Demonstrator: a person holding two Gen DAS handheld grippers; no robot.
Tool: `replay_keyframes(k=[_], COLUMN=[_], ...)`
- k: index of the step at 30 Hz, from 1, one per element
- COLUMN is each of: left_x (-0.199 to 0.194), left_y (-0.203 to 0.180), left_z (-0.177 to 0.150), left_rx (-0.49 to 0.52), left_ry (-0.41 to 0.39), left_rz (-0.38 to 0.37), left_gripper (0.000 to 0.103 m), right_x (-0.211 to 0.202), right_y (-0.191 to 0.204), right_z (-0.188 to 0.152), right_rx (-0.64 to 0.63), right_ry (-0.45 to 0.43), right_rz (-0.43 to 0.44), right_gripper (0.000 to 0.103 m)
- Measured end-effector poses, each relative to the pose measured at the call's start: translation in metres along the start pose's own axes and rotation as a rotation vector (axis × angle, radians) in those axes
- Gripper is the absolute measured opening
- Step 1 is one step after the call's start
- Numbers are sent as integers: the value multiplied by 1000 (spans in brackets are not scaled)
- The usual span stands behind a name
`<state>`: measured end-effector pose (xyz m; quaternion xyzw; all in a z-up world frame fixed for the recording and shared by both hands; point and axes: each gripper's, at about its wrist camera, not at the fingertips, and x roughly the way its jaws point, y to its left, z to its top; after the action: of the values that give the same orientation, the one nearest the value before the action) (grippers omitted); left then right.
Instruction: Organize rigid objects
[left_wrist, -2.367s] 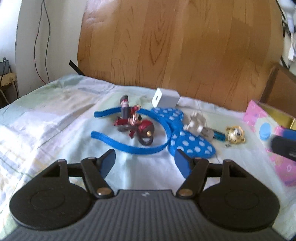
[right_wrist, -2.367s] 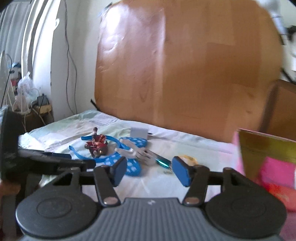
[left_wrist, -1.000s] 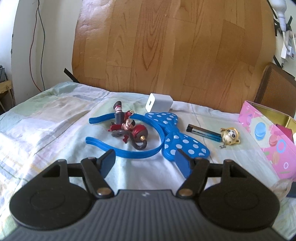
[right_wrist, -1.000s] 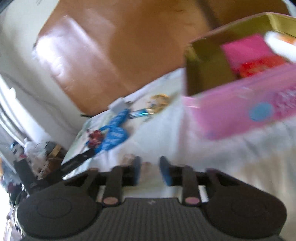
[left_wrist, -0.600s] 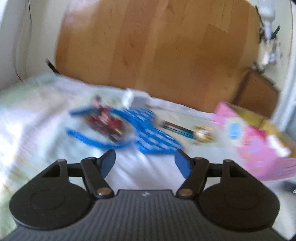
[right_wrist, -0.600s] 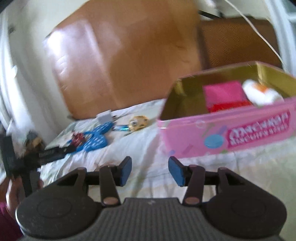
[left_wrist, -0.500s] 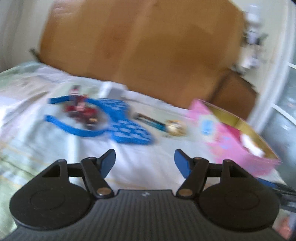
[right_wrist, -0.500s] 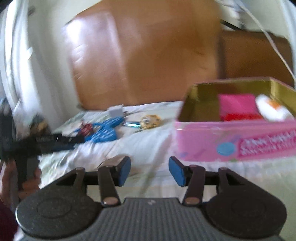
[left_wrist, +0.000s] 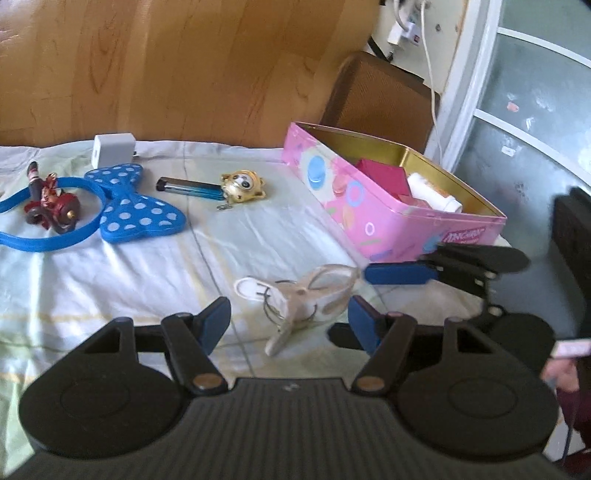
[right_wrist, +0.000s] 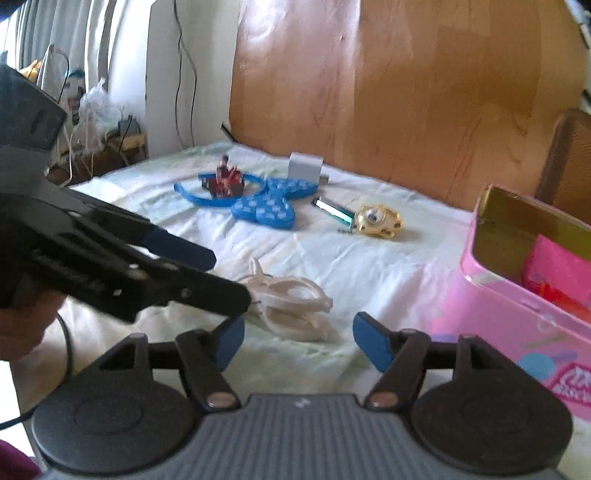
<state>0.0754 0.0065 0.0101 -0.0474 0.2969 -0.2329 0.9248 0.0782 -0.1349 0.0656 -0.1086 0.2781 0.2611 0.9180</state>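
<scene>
A cream plastic clip (left_wrist: 306, 295) lies on the pale bedsheet, between both grippers; it shows in the right wrist view (right_wrist: 291, 306) too. My left gripper (left_wrist: 290, 325) is open, its jaws on either side of the clip's near end. My right gripper (right_wrist: 299, 341) is open just short of the clip. A pink tin box (left_wrist: 391, 206) with a gold inside stands at the right, with a pink item and a white tube in it. A blue polka-dot bow headband (left_wrist: 125, 206), a red figurine (left_wrist: 51, 206), a blue lighter (left_wrist: 188, 186), a gold charm (left_wrist: 242, 186) and a white charger (left_wrist: 112, 149) lie further back.
A wooden headboard (left_wrist: 184, 66) runs along the back. A brown chair (left_wrist: 376, 99) and a window frame (left_wrist: 472, 85) are at the right. In the right wrist view, a cluttered side table (right_wrist: 96, 147) with cables stands left of the bed.
The right gripper carried the clip from the toy group, opened and let it go on the sheet beside the box. The left gripper swung right and now straddles the clip.
</scene>
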Motion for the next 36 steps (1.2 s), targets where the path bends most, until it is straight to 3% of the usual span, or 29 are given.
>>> replay_keyframes(k=[4, 6, 8, 10, 13, 16, 24, 32, 36], left_x=[2, 5, 8, 10, 6, -3, 11, 85, 116], left_y=[-1, 2, 6, 8, 2, -4, -59, -122, -143], left_z=[-2, -1, -1, -2, 1, 13, 72, 104, 109], left_rx=[2, -19, -45, -70, -53, -59, 60, 128, 150], left_ry=[12, 21, 35, 40, 22, -22, -118, -67, -39], left_rz=[1, -4, -21, -44, -25, -52, -137, -229, -213], left_gripper=[72, 64, 48, 40, 40, 40, 40, 40, 40], right_x=[15, 18, 19, 18, 14, 1, -56, -83, -82], right_y=[-8, -9, -8, -7, -4, -11, -48, -124, -151], right_z=[3, 5, 6, 5, 4, 7, 23, 7, 1], right_rx=[-5, -18, -27, -31, -38, 0, -2, 80, 94], right_ry=[45, 50, 49, 41, 26, -17, -193, -155, -127], right_rz=[57, 83, 103, 126, 91, 69, -130, -293, -354], right_gripper=[68, 67, 66, 57, 40, 40, 40, 40, 40])
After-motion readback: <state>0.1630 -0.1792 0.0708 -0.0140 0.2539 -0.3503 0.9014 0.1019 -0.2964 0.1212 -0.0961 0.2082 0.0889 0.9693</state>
